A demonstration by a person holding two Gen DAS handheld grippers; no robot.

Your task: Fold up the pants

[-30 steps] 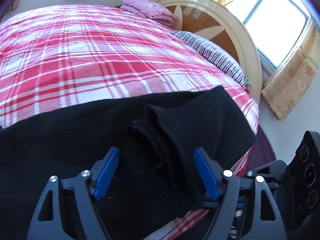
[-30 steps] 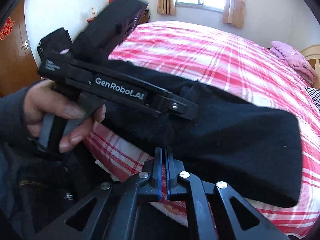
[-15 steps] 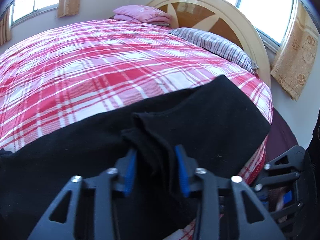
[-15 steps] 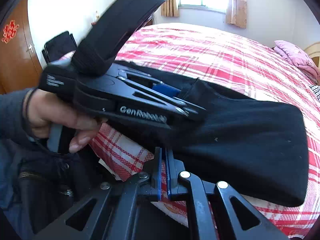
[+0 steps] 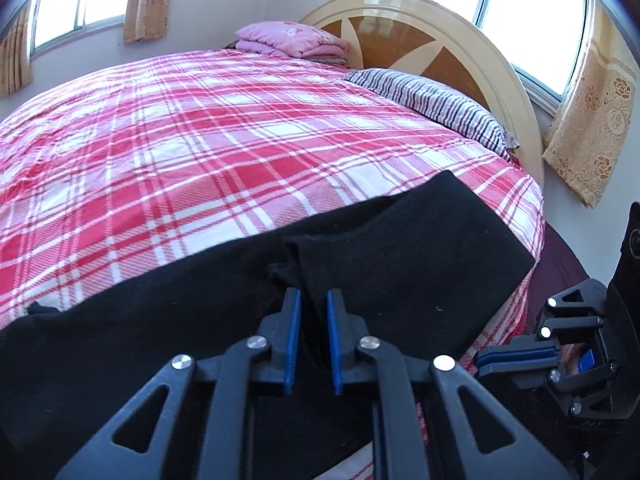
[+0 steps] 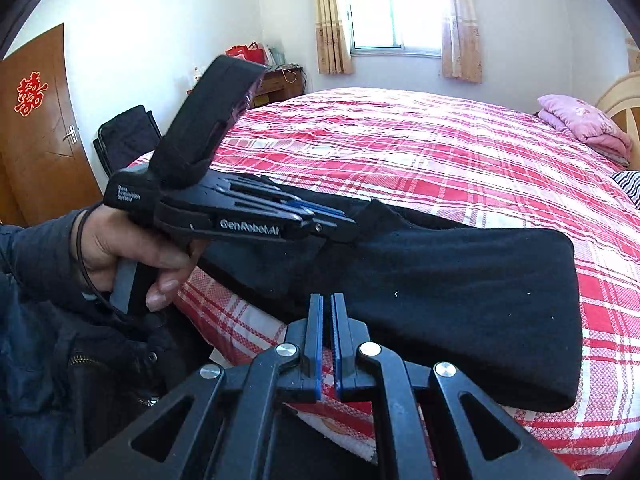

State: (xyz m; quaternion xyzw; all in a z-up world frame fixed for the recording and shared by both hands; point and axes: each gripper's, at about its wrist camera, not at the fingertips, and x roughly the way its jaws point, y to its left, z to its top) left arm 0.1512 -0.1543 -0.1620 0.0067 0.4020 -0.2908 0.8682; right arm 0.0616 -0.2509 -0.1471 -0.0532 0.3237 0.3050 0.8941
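Black pants lie on the plaid bed; the left gripper has just closed, pinching their fold at 6 o'clock; the right gripper is closed, empty.

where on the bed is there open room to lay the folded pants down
Free: the plaid bedspread between the black pants and the pink folded blanket. Crowded: the near edge, with the pants and both hand-held grippers, and the headboard corner by the striped pillow.
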